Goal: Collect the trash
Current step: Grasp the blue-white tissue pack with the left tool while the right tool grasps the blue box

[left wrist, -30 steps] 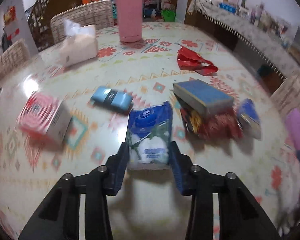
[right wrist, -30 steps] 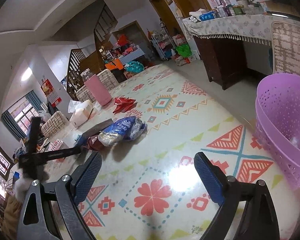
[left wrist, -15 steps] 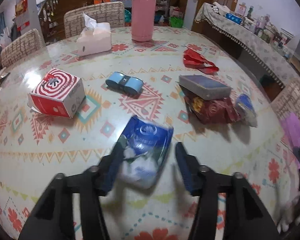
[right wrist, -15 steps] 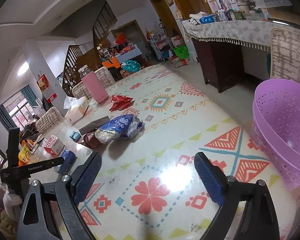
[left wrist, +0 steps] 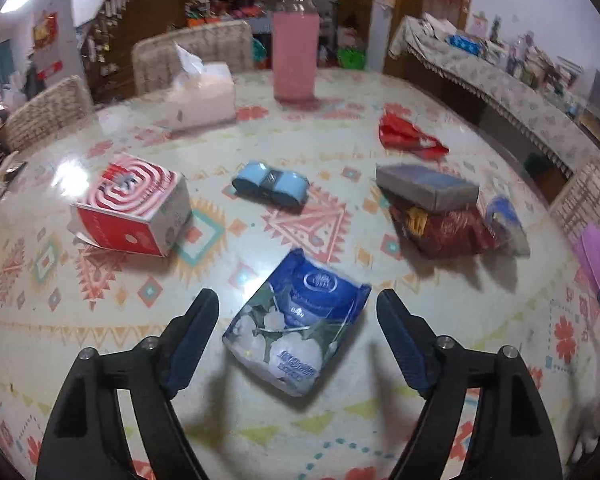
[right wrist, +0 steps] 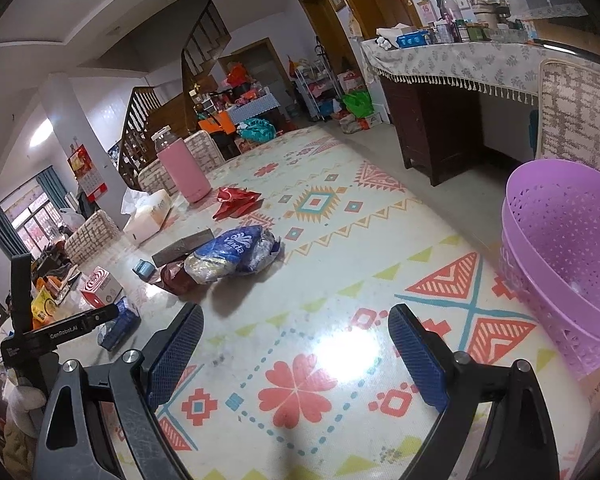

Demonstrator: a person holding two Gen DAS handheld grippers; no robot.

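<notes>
A blue and white tissue pack (left wrist: 298, 322) lies on the patterned table (left wrist: 100, 320), between and just ahead of the fingers of my open left gripper (left wrist: 298, 322), untouched. It also shows in the right wrist view (right wrist: 118, 326). A red-white box (left wrist: 130, 204), a blue roll (left wrist: 270, 182), a red wrapper (left wrist: 409, 138), a grey box (left wrist: 425, 190) on a dark red bag (left wrist: 447, 228) and a blue bag (left wrist: 505, 218) lie beyond. My right gripper (right wrist: 296, 344) is open and empty above the table, left of the purple basket (right wrist: 563, 252).
A pink bottle (left wrist: 296, 46) and a white tissue box (left wrist: 202, 94) stand at the far side. Woven chairs (left wrist: 48, 112) ring the table. A cloth-covered sideboard (right wrist: 459, 64) stands to the right.
My left gripper has opened and let go of the tissue pack, which now lies on the table, and has drawn back and up. The right gripper has barely moved.
</notes>
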